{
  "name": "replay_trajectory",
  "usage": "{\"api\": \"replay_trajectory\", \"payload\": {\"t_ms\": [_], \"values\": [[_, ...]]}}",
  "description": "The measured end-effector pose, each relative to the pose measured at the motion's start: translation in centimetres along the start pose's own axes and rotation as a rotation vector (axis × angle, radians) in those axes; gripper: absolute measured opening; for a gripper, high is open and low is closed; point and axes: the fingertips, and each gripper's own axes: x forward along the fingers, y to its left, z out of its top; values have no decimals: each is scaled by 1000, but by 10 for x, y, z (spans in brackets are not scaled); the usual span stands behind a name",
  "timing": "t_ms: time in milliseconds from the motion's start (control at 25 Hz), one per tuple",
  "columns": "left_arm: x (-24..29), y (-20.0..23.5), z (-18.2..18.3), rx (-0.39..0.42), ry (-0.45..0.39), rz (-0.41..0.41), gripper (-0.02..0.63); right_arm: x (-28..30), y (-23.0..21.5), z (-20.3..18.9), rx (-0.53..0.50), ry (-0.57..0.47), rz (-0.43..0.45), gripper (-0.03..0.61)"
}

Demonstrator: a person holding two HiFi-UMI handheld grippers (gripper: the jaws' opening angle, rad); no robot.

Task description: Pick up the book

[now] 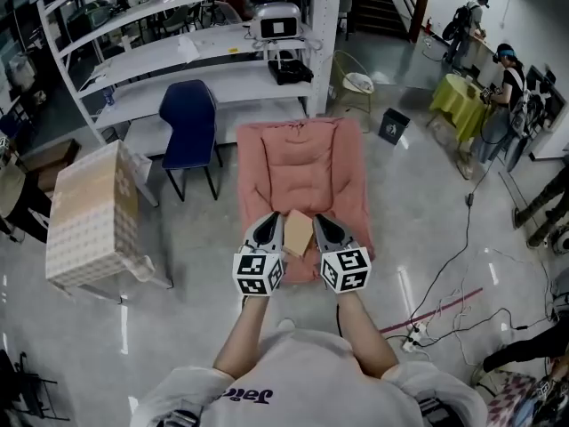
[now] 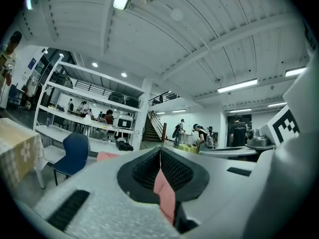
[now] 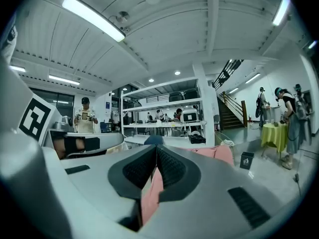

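A large open lab or workshop hall is shown. A polished grey floor [image 1: 427, 194] is crossed by loose cables [image 1: 468, 201], and tall white shelving [image 1: 178, 56] is loaded with equipment, among it a machine with a screen [image 1: 277, 23]. A staircase [image 1: 384, 3] is seen behind and strip lights [image 3: 92, 18] overhead. People [image 1: 513, 92] are gathered at a yellow-covered table [image 1: 455, 100].

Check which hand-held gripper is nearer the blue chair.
Left. The left hand-held gripper is beside the book, on the side toward the blue chair. The right hand-held gripper is beyond the book, farther from that chair.
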Motion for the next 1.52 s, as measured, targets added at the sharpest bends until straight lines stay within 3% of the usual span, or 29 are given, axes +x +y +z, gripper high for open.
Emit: {"api": "replay_trajectory", "payload": {"t_ms": [160, 560, 960, 1200, 1320, 1400, 1440, 1480, 1520], "values": [[31, 33, -31, -64, 126, -27, 17, 42, -4, -14, 10, 49, 38, 17], [97, 74, -151, -109, 375, -23, 17, 88, -72, -128, 148, 324, -12, 17], [207, 118, -281, -104, 669, -30, 18, 161, -162, -266, 378, 569, -33, 18], [237, 135, -379, -136, 854, -20, 18, 188, -196, -360, 401, 682, -63, 18], [248, 148, -421, -146, 920, -6, 20, 201, -202, -414, 561, 725, -45, 28], [253, 158, -446, -170, 948, 13, 21, 210, -199, -447, 719, 736, -13, 167], [253, 161, -457, -192, 962, 18, 26, 212, -197, -463, 772, 749, -9, 189], [252, 164, -469, -216, 979, 19, 50, 213, -195, -478, 803, 771, -16, 189], [252, 167, -481, -239, 999, 15, 113, 213, -195, -494, 822, 795, -30, 189]]}}
